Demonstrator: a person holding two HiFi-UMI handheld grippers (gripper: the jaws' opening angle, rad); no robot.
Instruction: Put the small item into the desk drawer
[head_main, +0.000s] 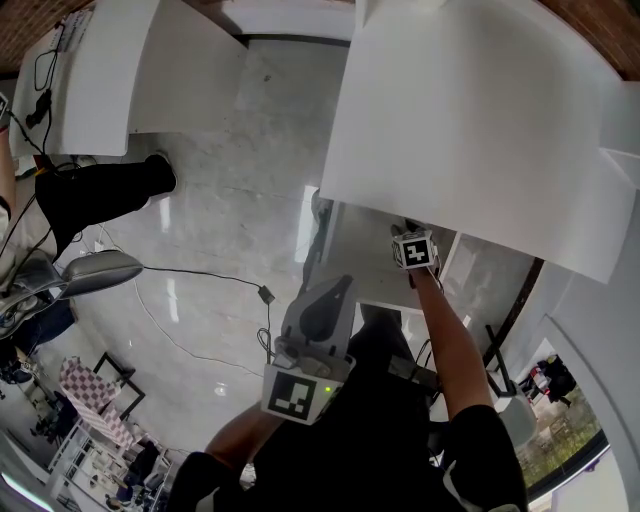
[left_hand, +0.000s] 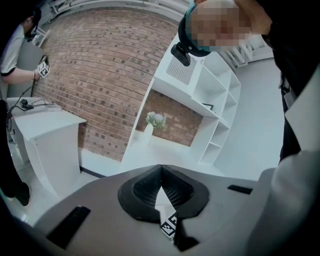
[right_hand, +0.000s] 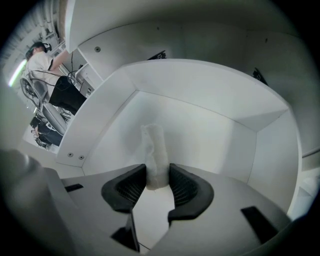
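Note:
In the right gripper view my right gripper (right_hand: 157, 182) reaches into the open white desk drawer (right_hand: 215, 115). Its two black pads (right_hand: 127, 187) sit against the sides of a small white roll-like item (right_hand: 156, 155), which points forward over the drawer floor. In the head view only that gripper's marker cube (head_main: 414, 250) shows, just under the edge of the white desk top (head_main: 470, 130); its jaws and the item are hidden there. My left gripper (head_main: 335, 292) hangs near my body, away from the desk, with its jaws shut and nothing between them (left_hand: 161, 172).
A second white desk (head_main: 110, 70) stands at the far left, with a person in dark trousers (head_main: 100, 190) beside it. A black cable (head_main: 200, 275) trails over the pale floor. White shelves (left_hand: 220, 100) and a vase of flowers (left_hand: 154, 121) stand by a brick wall.

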